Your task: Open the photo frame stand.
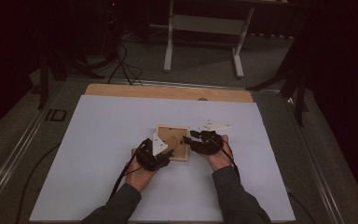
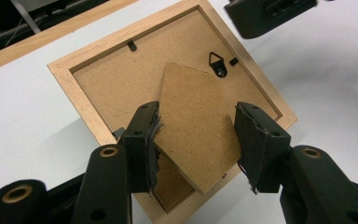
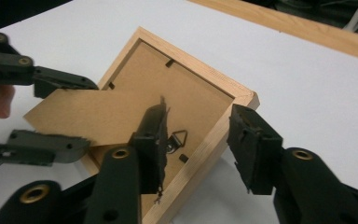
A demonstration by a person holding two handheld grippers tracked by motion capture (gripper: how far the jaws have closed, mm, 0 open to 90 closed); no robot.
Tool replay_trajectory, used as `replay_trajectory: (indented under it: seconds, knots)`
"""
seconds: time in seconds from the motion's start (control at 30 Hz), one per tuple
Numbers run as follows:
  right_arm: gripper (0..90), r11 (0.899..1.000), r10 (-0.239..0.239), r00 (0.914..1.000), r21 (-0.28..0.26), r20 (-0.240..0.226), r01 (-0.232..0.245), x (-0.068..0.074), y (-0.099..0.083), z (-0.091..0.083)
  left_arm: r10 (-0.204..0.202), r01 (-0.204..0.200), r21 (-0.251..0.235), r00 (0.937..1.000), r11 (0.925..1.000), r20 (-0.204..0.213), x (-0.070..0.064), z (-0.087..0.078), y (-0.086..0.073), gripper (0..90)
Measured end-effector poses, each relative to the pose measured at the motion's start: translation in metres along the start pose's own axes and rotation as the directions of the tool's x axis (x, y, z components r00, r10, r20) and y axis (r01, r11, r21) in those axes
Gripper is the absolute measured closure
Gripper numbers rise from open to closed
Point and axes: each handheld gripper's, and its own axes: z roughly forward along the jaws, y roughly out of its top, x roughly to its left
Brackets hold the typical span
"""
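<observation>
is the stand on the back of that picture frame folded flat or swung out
Swung out. In the left gripper view the stand lifts off the backing of the picture frame, between the open left tongs.

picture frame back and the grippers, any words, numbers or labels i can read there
None can be read. The picture frame lies face down: its brown backing board, stand flap and hanging hook are bare. The left gripper and right gripper carry no legible marking.
</observation>
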Motion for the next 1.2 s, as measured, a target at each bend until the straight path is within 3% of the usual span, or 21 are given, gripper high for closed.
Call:
replay_trajectory:
  seconds: [0.3,0.6,0.8,1.03,1.2]
  knots:
    - [43.5,0.998,0.038,0.999,0.049,-0.025,-0.036,-0.005,0.002,0.014,0.005,-0.005,-0.007,1.0,1.0,0.001,0.001,-0.001,-0.003,52.1]
    - [39.5,0.994,0.084,0.9956,0.067,-0.042,-0.081,-0.01,0.001,0.025,0.027,-0.027,-0.027,0.9996,0.9993,-0.006,-0.001,-0.004,-0.009,52.0]
    - [41.4,0.991,0.119,0.9893,0.071,-0.084,-0.113,-0.018,0.0,0.027,0.054,-0.053,-0.051,0.9986,0.9973,0.003,0.001,-0.008,-0.015,51.9]
    - [40.6,0.983,0.171,0.9723,0.091,-0.159,-0.158,-0.025,-0.002,0.032,0.074,-0.072,-0.068,0.9971,0.995,0.017,0.001,-0.01,-0.017,51.9]
    - [40.3,0.984,0.169,0.9723,0.09,-0.161,-0.156,-0.024,-0.001,0.033,0.058,-0.055,-0.075,0.9974,0.9957,0.042,0.003,-0.011,-0.017,51.3]
